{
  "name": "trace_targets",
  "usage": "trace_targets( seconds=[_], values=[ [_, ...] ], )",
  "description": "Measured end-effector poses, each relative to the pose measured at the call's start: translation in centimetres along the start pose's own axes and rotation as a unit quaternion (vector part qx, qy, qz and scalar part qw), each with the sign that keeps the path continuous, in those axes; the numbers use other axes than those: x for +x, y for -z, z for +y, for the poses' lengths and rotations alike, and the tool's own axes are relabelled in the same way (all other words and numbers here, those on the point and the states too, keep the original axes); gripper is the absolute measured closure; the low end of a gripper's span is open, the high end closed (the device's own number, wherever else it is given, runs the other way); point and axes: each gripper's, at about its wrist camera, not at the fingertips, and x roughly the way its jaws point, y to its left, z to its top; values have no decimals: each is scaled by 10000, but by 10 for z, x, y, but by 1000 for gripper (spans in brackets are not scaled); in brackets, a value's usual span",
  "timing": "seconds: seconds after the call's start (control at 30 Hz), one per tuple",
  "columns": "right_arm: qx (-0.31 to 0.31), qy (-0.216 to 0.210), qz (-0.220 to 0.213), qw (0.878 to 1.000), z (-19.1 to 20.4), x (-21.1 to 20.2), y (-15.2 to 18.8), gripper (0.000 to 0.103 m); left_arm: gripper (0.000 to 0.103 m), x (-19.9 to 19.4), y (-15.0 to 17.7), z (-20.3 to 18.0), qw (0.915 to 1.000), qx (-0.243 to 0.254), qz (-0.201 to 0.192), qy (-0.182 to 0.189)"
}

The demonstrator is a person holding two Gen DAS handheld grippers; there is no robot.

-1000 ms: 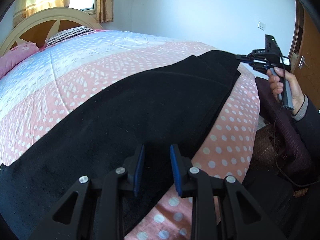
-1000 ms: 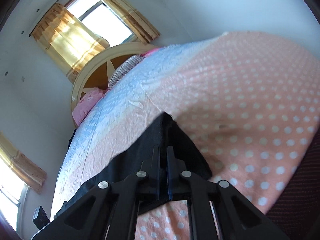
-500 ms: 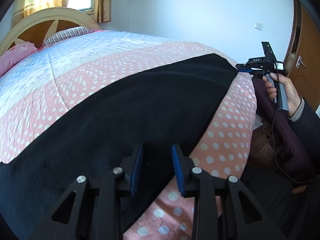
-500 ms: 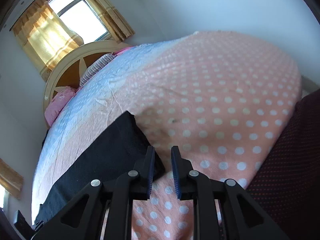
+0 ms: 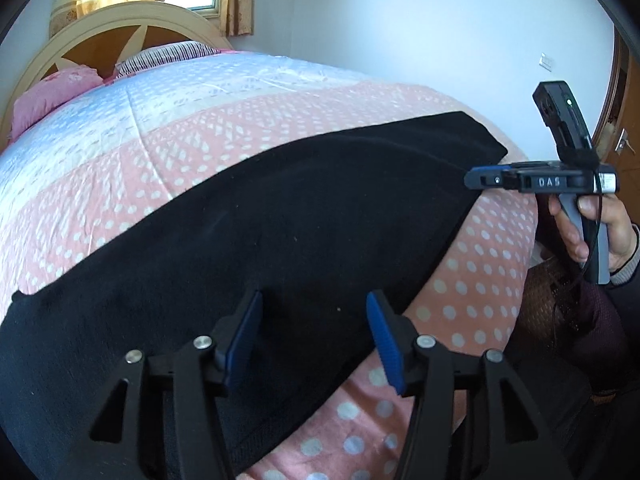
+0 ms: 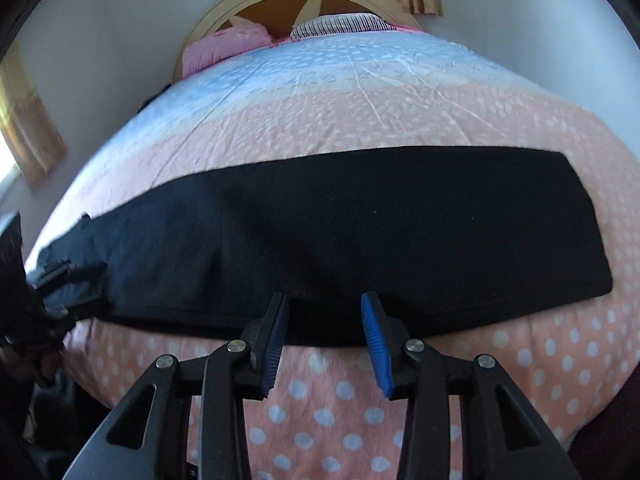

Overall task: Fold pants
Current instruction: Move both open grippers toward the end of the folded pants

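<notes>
Black pants (image 6: 340, 232) lay flat across the dotted quilt (image 6: 400, 116); both the left gripper (image 5: 314, 336) and right gripper (image 6: 324, 332) hung spread apart, gripping nothing, apparently just clear of the cloth.

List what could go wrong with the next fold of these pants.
Both claws are open, holding nothing: the left claw over the black pants, the right claw at their near edge. A shallow pinch may catch one layer only. That edge lies near the bedspread's drop-off, so dragging might slide them off.

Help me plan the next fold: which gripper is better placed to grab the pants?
Probably the left gripper: its open jaws are already over the black pants. The right gripper, also open, sits at the near hem.
</notes>
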Motion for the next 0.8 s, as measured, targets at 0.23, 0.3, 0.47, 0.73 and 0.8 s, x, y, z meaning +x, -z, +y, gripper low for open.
trace_targets(
  seconds=[0.23, 0.3, 0.47, 0.73, 0.8],
  values=[
    [-378, -440, -546, 9968, 47, -18, -12, 63, 42, 2, 0, -1, 10000, -27, -15, -54],
    [-665, -666, -499, 9943, 70, -11, -15, 63, 41, 3, 0, -1, 9999, -13, -25, -98],
    [-993, -1058, -212, 9892, 105, 14, -7, 63, 37, 3, 4, -2, 9999, -61, -47, -130],
    [-1130, -919, -31, 9893, 107, 22, 18, 63, 34, 2, 3, -1, 9995, -76, -59, -287],
    [-1109, -911, -11, 9896, 107, 21, 19, 63, 34, 1, 3, -3, 9993, -53, -67, -361]
  ],
)
